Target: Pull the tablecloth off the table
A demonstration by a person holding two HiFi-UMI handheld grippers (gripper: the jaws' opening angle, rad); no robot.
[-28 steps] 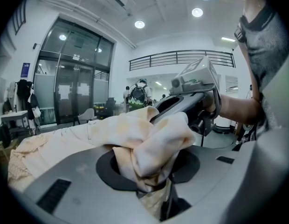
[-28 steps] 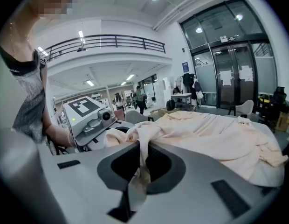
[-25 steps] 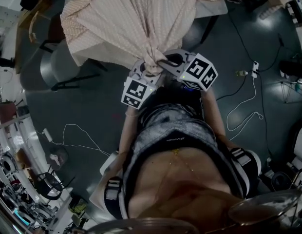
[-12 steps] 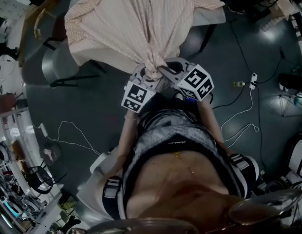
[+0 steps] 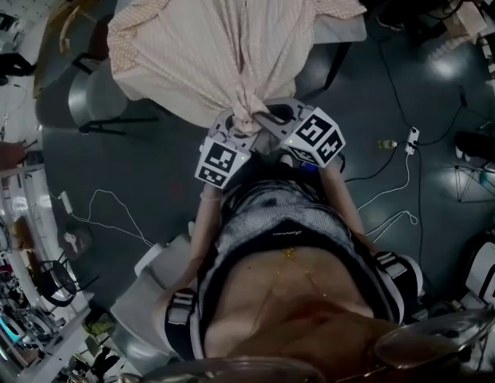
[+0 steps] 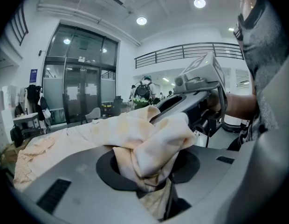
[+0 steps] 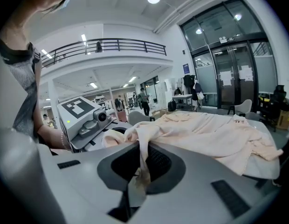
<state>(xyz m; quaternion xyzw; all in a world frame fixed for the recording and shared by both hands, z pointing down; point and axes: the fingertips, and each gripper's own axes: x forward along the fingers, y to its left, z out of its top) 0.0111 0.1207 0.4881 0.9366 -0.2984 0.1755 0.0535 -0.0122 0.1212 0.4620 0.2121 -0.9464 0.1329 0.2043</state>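
Note:
The tablecloth (image 5: 223, 38) is pale peach with a fine check. It is drawn off the grey table (image 5: 349, 29) into taut folds that meet in one bunch (image 5: 247, 116) in front of the person's body. My left gripper (image 5: 240, 126) is shut on a thick wad of the tablecloth (image 6: 151, 146). Right beside it, my right gripper (image 5: 263, 119) is shut on a thin twisted strip of the tablecloth (image 7: 142, 164). The rest of the cloth (image 7: 214, 134) still lies spread over the tabletop. Each gripper shows in the other's view: the right gripper (image 6: 200, 85) and the left gripper (image 7: 84, 118).
A grey chair (image 5: 96, 102) stands left of the table. White cables (image 5: 104, 218) and a power strip (image 5: 410, 140) lie on the dark floor to either side of the person. Shelves and gear (image 5: 24, 294) crowd the lower left.
Both grippers have drawn back toward the person with the bunched cloth still in them. The table and floor have shifted in the view as the person backs away.

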